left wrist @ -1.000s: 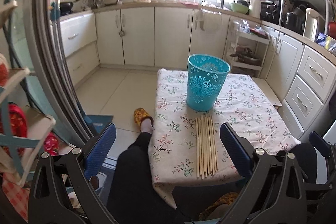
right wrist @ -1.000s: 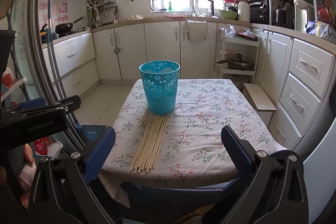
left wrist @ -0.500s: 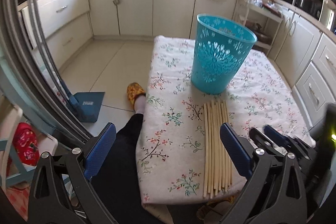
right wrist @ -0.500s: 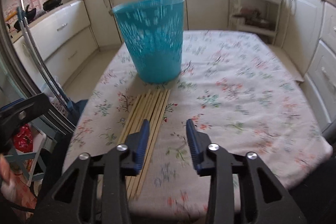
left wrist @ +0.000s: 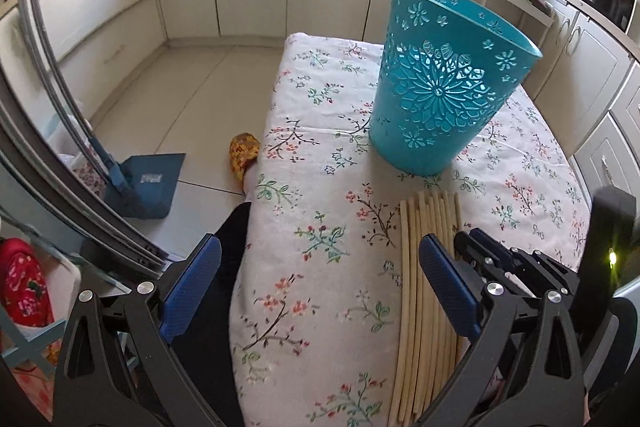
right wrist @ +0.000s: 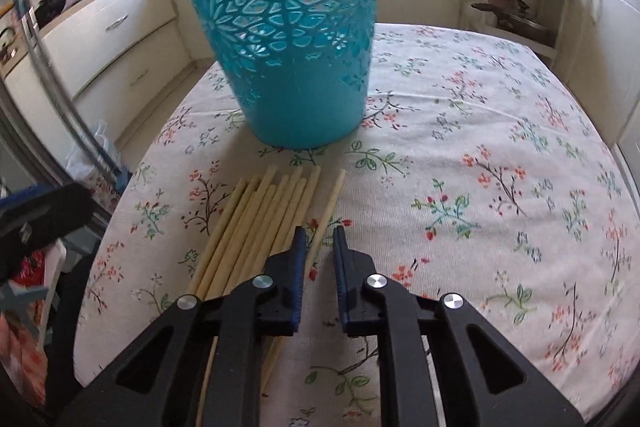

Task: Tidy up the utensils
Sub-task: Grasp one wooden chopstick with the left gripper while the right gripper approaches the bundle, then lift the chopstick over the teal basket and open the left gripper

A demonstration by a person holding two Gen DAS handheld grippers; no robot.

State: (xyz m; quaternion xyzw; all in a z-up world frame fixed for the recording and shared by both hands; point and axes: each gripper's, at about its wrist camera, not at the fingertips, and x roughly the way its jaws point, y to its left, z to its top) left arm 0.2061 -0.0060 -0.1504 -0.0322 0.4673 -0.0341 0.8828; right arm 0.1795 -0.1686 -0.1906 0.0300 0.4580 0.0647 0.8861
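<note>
Chopsticks [right wrist: 256,227]: a row on the table [right wrist: 480,187], just before the teal basket [right wrist: 280,27], long axes toward it
Outermost chopstick [right wrist: 326,215]: between the right gripper [right wrist: 318,243] jaws, along their line
Right jaws: closing, narrow gap, not visibly pressing
Left gripper [left wrist: 316,283]: jaws wide apart, empty, beside the row
Nearer hand: right

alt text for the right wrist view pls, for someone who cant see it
The right gripper is closing its blue-padded jaws around one chopstick, lying slightly apart from a bundle of chopsticks on a floral tablecloth. A teal cut-out basket stands upright just beyond.
</note>
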